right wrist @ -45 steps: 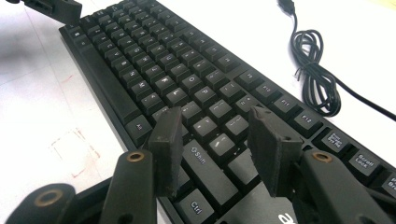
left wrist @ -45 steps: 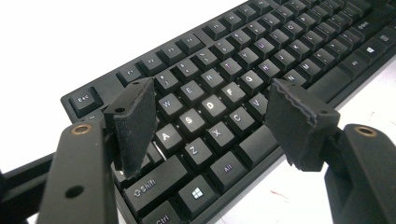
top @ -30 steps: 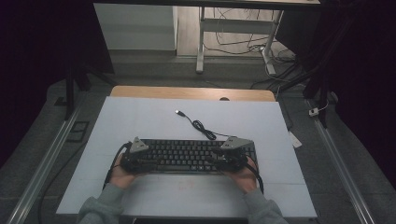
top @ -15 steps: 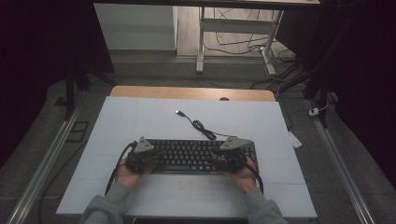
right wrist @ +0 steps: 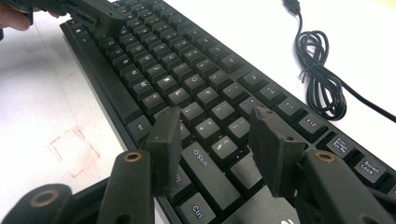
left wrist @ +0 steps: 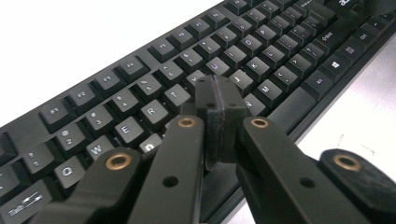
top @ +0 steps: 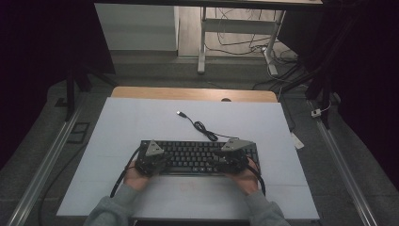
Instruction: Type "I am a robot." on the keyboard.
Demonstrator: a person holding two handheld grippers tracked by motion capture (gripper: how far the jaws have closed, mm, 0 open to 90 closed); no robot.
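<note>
We have the keyboard lying flat on the worktop. The left gripper, jaws just clenched on nothing, should press one key squarely (tip hovers near T and G). The right gripper waits released over Shift. Key contact is hidden beneath the tip.

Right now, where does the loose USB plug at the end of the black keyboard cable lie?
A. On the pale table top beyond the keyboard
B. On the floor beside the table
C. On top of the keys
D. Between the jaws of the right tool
A: in the high view the USB plug lies on the pale table top, beyond the black rectangular plastic keyboard, with the coiled black cable between them.
</note>
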